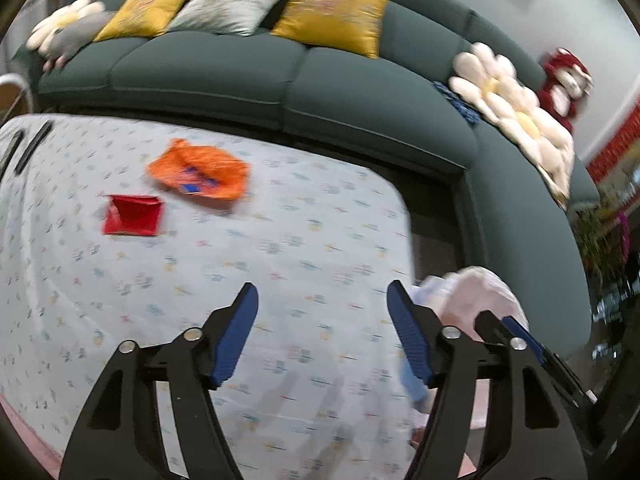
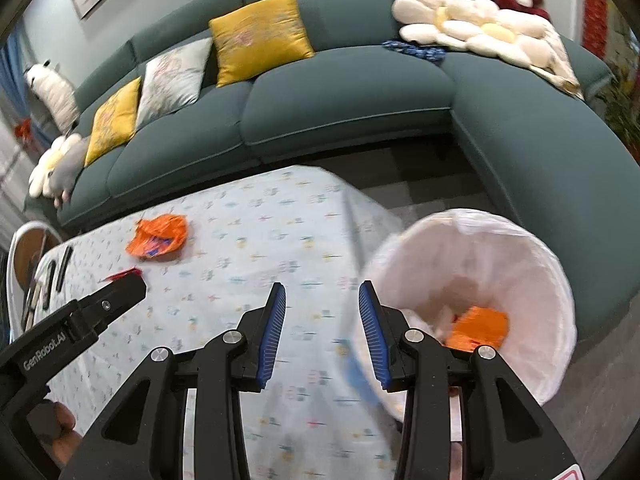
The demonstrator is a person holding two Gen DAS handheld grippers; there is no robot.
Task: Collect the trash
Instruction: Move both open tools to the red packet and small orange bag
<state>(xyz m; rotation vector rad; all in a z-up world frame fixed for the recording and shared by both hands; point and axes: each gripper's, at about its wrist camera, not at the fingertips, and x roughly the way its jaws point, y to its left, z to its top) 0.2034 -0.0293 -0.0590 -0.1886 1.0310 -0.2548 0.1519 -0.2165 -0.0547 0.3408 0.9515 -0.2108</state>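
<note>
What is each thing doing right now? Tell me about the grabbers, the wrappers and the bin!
Left gripper: open, empty.
Right gripper: open, empty.
Orange wrapper: crumpled, lying on the table.
Red wrapper: lying flat on the table.
Bin: open, white bag inside, orange trash at the bottom.

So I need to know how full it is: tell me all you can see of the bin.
The bin is round, lined with a thin white bag folded over its rim. It stands on the floor at the table's corner, near the sofa. Inside lies an orange wrapper on pale scraps; it looks mostly empty.
</note>
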